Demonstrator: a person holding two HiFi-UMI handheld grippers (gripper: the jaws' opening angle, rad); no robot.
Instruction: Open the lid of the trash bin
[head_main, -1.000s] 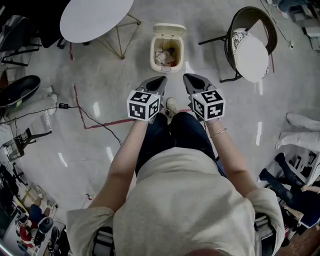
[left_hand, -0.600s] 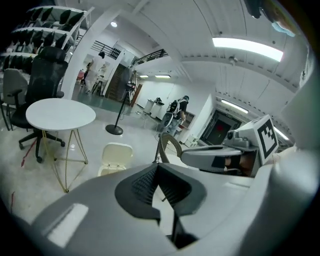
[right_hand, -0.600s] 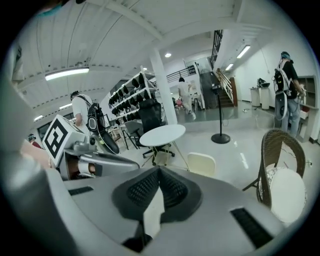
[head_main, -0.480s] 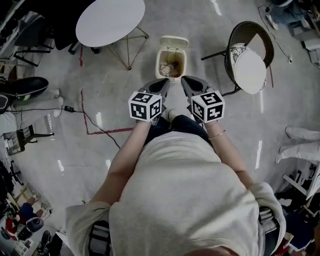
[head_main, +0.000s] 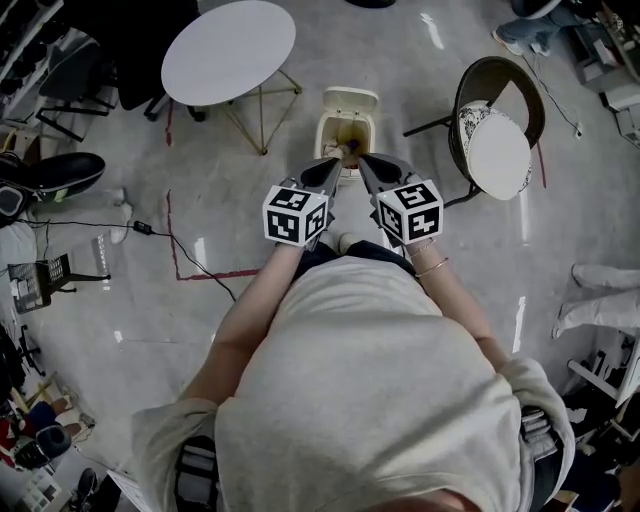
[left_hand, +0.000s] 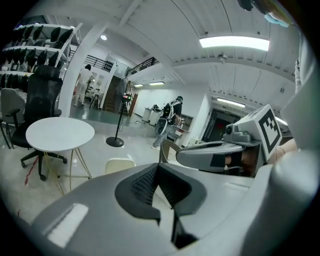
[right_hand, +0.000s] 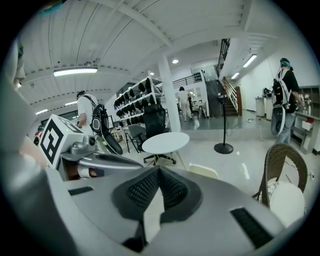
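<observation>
A cream trash bin (head_main: 345, 133) stands on the floor ahead of me, its lid (head_main: 351, 98) tipped up at the far side and rubbish showing inside. In the head view both grippers are held side by side above my knees, and their tips overlap the bin's near rim. My left gripper (head_main: 330, 166) is shut with nothing between its pads. My right gripper (head_main: 365, 161) is shut and empty too. The left gripper (left_hand: 157, 167) view shows the cream lid (left_hand: 120, 164) just past the jaws. In the right gripper (right_hand: 160, 170) view the lid (right_hand: 202, 171) peeks above the jaws.
A round white table (head_main: 228, 50) on thin gold legs stands left of the bin. A wicker chair (head_main: 497, 140) with a pale cushion is to the right. Red tape (head_main: 170, 240) and a black cable (head_main: 140, 228) lie on the floor at left. People (left_hand: 170, 120) stand far off.
The bin looks smaller and farther away in the head view. Both grippers' tips, which were short of the bin, now overlap its near rim. Both stay shut.
</observation>
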